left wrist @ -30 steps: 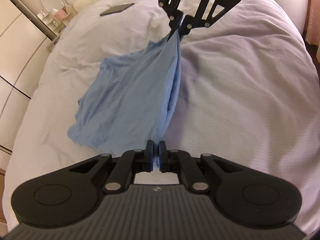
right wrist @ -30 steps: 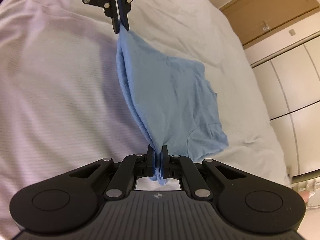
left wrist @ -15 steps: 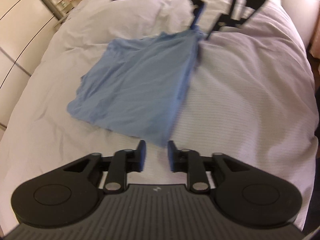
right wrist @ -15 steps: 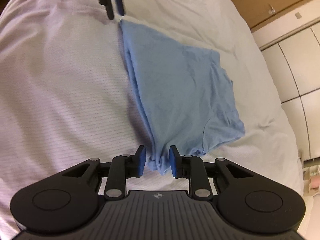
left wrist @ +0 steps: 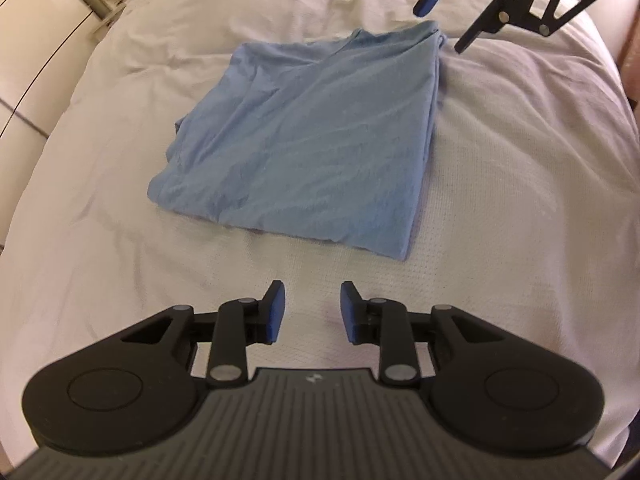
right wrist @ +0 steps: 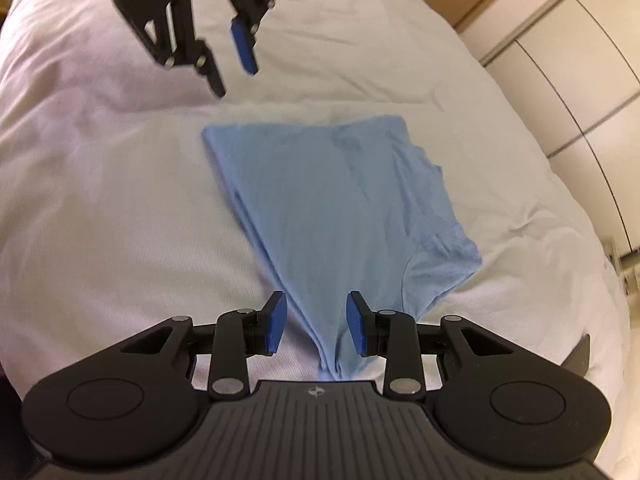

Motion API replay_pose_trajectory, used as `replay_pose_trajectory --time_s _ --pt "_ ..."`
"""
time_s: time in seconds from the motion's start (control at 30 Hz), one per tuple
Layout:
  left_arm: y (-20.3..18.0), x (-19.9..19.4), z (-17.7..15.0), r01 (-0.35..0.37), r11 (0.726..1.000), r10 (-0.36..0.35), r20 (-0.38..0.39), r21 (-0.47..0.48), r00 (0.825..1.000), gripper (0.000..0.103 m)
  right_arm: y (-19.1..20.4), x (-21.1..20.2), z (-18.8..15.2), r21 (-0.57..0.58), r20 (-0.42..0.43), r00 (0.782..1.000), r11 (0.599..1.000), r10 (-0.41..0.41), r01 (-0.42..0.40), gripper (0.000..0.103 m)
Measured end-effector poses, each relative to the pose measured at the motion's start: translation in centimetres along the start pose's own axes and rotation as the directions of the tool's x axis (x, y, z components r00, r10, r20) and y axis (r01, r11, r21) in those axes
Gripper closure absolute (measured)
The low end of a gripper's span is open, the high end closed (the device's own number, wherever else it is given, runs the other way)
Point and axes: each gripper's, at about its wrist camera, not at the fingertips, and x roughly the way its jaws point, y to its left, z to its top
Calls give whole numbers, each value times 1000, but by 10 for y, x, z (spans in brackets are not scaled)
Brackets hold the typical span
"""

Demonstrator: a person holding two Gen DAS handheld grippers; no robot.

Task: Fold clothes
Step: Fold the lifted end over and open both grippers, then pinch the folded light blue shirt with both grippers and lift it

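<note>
In the left wrist view, the light blue thin cotton garment (left wrist: 308, 140) lies folded flat, middle of the white quilted bed cover (left wrist: 520, 184). Soft, light and limp, it will likely sag; pinch it at corners along the doubled right edge. Near, the left gripper (left wrist: 312, 312) stands spread, holding nothing; far right, the right gripper (left wrist: 440, 12) hangs equally wide, empty
</note>
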Motion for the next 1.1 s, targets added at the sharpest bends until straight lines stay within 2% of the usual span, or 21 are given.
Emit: replay_pose_trajectory --time_s 0.2,0.37,0.5,0.57,0.63,0.73,0.8,0.9,1.0,1.03,1.1 --pt "19 1 -26 52 991 -65 105 121 992 78 21 -5 33 56 -94 992 995 -81 86 69" --pt "40 9 -46 75 964 -117 149 257 982 77 37 1 74 220 -190 977 965 -98 139 68" --pt "58 26 -56 12 915 -97 191 404 977 60 49 6 109 345 -239 965 920 -104 185 65" --pt "69 40 -58 -39 876 -77 218 481 973 54 51 14 129 415 -248 961 883 -123 220 62" --pt "79 57 -57 -87 822 -62 241 563 969 43 49 29 147 471 -255 957 847 -138 247 62" --pt "88 85 -53 -138 706 -80 272 695 959 43 46 52 172 549 -266 951 786 -159 285 62" --pt "92 102 -49 -173 625 -91 292 761 952 41 45 74 188 563 -291 942 766 -167 310 62" --pt "96 125 -47 -234 515 -124 342 825 932 37 47 105 202 535 -349 915 758 -202 372 60" --pt "98 142 -43 -299 444 -148 399 845 905 37 48 128 198 485 -424 877 762 -225 430 60" --pt "100 148 -41 -319 428 -149 414 846 898 37 48 133 195 468 -448 864 763 -230 446 62" --pt "104 156 -32 -342 429 -140 436 836 889 37 47 140 185 440 -483 841 764 -242 472 63"
